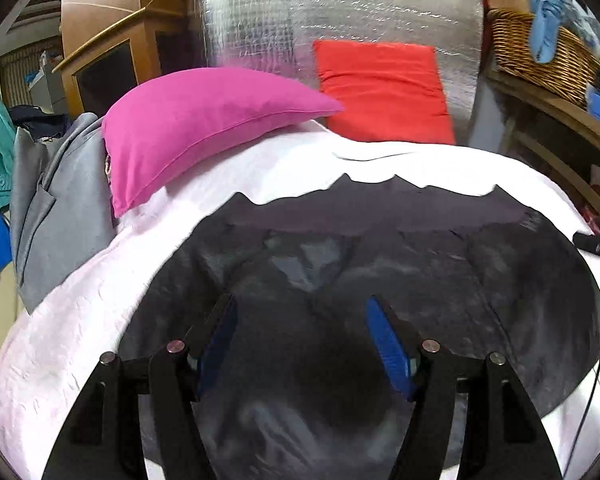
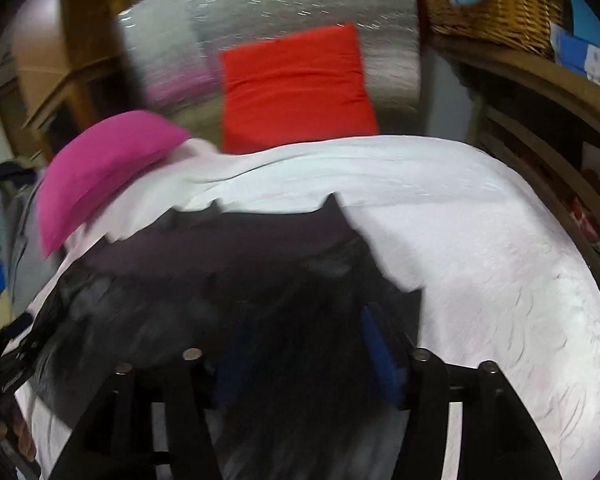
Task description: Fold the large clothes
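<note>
A large dark grey-black garment (image 1: 380,264) lies spread on a bed with a white cover (image 1: 80,320). My left gripper (image 1: 300,312) is open, its blue-padded fingers (image 1: 384,340) just above the garment's middle. In the right wrist view the garment (image 2: 228,280) fills the lower left and its right edge ends beside the white cover (image 2: 500,280). My right gripper (image 2: 300,320) is open over the garment near that edge; the view is motion-blurred. The left gripper (image 2: 4,356) shows at the far left edge there.
A pink pillow (image 1: 204,128) and a red pillow (image 1: 384,88) lie at the bed's head against a silver foil panel (image 1: 300,12). A grey jacket (image 1: 60,208) hangs off the left side. A wicker basket (image 1: 540,52) sits on wooden shelving at right.
</note>
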Available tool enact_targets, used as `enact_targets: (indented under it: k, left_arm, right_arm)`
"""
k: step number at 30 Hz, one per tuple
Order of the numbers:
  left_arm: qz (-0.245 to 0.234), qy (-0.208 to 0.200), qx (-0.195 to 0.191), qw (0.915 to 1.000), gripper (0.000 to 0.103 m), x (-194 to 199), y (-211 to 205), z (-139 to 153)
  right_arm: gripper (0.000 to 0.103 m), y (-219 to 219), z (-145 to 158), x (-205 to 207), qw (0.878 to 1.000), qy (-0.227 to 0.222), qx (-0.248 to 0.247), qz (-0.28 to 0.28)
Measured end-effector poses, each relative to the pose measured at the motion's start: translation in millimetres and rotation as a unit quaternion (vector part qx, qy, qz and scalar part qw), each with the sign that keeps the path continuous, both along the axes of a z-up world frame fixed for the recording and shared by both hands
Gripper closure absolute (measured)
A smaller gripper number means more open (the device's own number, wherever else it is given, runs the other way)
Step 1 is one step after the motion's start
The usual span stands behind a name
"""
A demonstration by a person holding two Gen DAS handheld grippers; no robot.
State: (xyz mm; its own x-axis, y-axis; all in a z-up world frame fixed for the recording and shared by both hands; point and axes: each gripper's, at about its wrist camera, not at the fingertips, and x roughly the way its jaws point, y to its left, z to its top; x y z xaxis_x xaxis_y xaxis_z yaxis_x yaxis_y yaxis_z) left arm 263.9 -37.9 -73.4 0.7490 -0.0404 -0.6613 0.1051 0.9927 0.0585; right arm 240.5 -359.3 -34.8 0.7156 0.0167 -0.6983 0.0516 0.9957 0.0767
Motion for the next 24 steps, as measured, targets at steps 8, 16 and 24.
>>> enact_targets:
  k: [8,16,24]
  left_arm:
    - [0.004,0.092,0.03,0.9952,0.034,9,-11,-38]
    - [0.021,0.039,-0.024,0.9987,0.034,-61,41,18]
    - [0.112,0.051,-0.08,0.9892,0.032,-135,148,-12]
  right_arm:
    - [0.041,-29,-35,-11,0.995,0.075,0.039,-0.052]
    - [0.038,-22,2,-90,0.996,0.023,0.081,-0.015]
    - [0.035,-52,-51,-186,0.974,0.035,0.222,-0.038]
